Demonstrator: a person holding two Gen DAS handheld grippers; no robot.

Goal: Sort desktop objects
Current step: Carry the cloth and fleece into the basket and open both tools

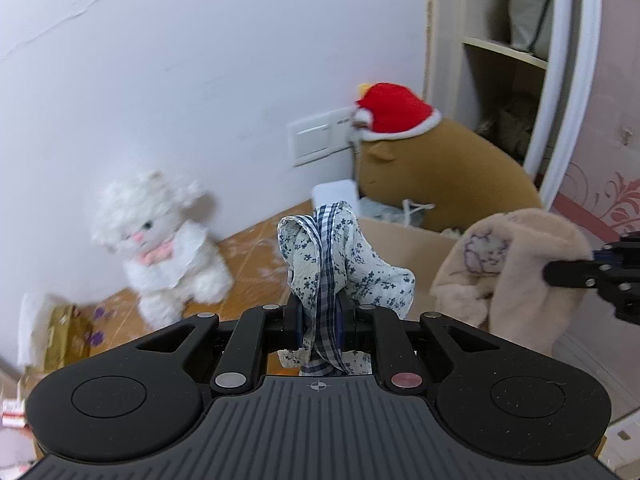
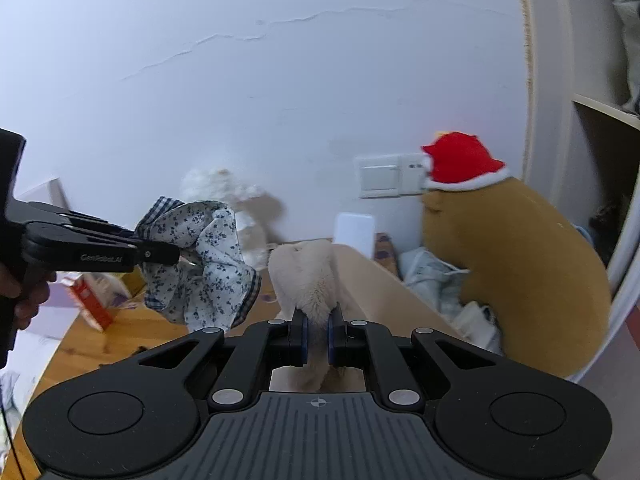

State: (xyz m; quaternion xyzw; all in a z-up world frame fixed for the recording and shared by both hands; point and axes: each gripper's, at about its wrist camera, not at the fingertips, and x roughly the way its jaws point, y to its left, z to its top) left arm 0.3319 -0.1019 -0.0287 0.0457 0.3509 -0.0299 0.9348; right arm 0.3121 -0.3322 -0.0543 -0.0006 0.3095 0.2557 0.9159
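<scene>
Two cloth pieces aloft, one per tongs, above a wooden worktop [image 1: 256,252] against a white wall. Far left on the worktop, a gold-patterned box [image 1: 66,336], then a white plush cat [image 1: 168,240] with a pink bow, blurred, sitting close to the wall. Centre, left tongs [image 1: 320,326] clenched on a floral cloth [image 1: 340,256] with checked blue trim, bunched and standing up out of the jaws, clear of the worktop; in the right wrist view the same left tongs [image 2: 176,256] reaching in from the left edge, a hand [image 2: 28,296] on the grip. Behind the cloth, an open cardboard box [image 1: 400,240] with a white switch plate [image 1: 320,140] on the wall above. Further right, a brown plush toy [image 1: 440,176] in a red hat, leaning by the box. Right again, a beige fleece piece [image 1: 516,264] hanging in the air over the box, pinched in the right tongs [image 2: 316,338], jaws clamped tight around a fold of it. Far right, a cupboard shelf [image 1: 504,52] with a pale bag.
</scene>
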